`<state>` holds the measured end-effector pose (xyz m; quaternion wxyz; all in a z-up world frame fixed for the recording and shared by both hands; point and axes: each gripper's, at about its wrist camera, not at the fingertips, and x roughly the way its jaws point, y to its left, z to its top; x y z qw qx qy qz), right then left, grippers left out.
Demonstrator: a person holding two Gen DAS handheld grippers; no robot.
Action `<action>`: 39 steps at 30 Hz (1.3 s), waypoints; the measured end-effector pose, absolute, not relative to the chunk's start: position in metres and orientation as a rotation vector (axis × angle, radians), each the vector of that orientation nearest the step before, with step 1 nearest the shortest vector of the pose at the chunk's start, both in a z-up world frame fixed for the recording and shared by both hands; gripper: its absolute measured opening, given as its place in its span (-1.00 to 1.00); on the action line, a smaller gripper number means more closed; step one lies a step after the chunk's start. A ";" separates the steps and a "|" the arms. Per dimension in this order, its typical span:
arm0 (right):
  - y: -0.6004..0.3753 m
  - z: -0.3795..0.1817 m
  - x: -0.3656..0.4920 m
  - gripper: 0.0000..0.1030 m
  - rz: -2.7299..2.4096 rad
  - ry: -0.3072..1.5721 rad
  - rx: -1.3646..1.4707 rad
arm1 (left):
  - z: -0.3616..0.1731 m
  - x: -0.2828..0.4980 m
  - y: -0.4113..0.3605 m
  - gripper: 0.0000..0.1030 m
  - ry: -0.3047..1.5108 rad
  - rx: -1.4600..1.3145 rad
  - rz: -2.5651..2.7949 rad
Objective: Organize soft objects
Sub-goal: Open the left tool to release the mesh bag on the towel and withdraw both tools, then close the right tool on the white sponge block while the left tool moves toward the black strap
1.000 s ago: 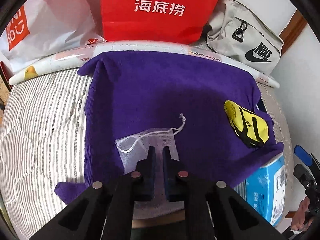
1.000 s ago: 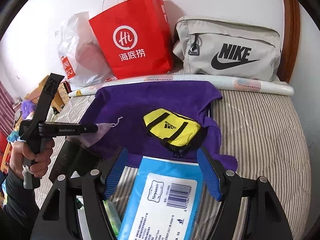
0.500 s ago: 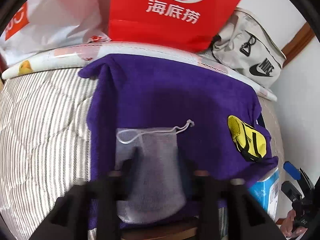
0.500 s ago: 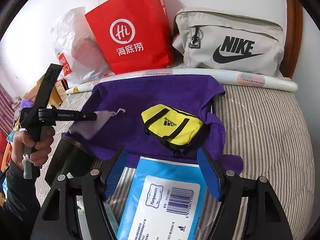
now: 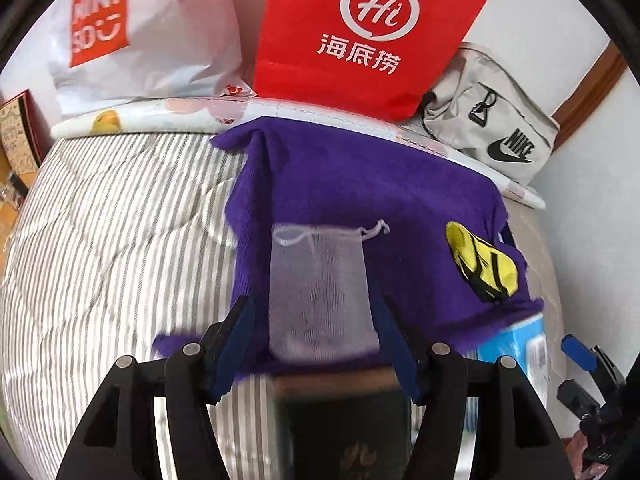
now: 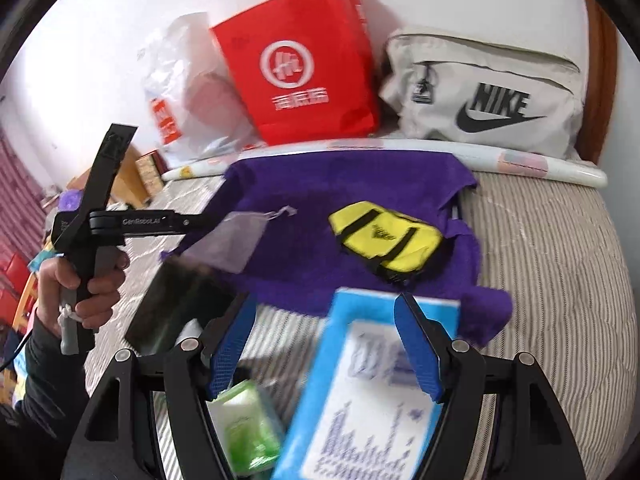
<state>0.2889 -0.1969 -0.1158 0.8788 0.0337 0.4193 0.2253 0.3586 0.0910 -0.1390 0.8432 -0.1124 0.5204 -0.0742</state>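
the mesh drawstring pouch (image 5: 320, 292) lies flat on the purple towel (image 5: 360, 176) on the bed (image 5: 112, 240), right between your left hand-held gripper (image 5: 316, 344) fingers, not pinched. its jaws have just been opening and sit fairly wide. yellow bag (image 6: 386, 240) sits off to the right. your right hand-held gripper (image 6: 326, 344) gapes wide over the blue pack (image 6: 360, 392), holding nothing.
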 end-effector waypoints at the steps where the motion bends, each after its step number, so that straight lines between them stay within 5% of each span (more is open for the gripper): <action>1: -0.195 -0.115 0.284 0.39 0.476 0.874 0.068 | -0.136 0.353 0.092 0.19 1.094 -0.239 -0.155; 13: -0.162 -0.111 0.185 0.40 0.589 0.834 -0.062 | -0.105 0.257 0.110 0.19 1.003 -0.259 -0.138; 29: -0.099 -0.168 0.151 0.48 0.425 0.764 -0.408 | -0.146 0.190 0.133 0.19 1.031 -0.283 -0.123; 31: -0.094 -0.174 0.153 0.39 0.406 0.773 -0.438 | -0.151 0.188 0.135 0.19 1.041 -0.294 -0.126; 32: -0.094 -0.175 0.154 0.11 0.399 0.773 -0.438 | -0.155 0.187 0.136 0.19 1.047 -0.295 -0.126; 33: -0.095 -0.175 0.155 0.05 0.403 0.783 -0.423 | -0.157 0.186 0.136 0.19 1.052 -0.293 -0.125; 39: -0.117 -0.152 0.155 0.04 0.433 0.750 -0.245 | -0.163 0.176 0.129 0.19 1.067 -0.282 -0.144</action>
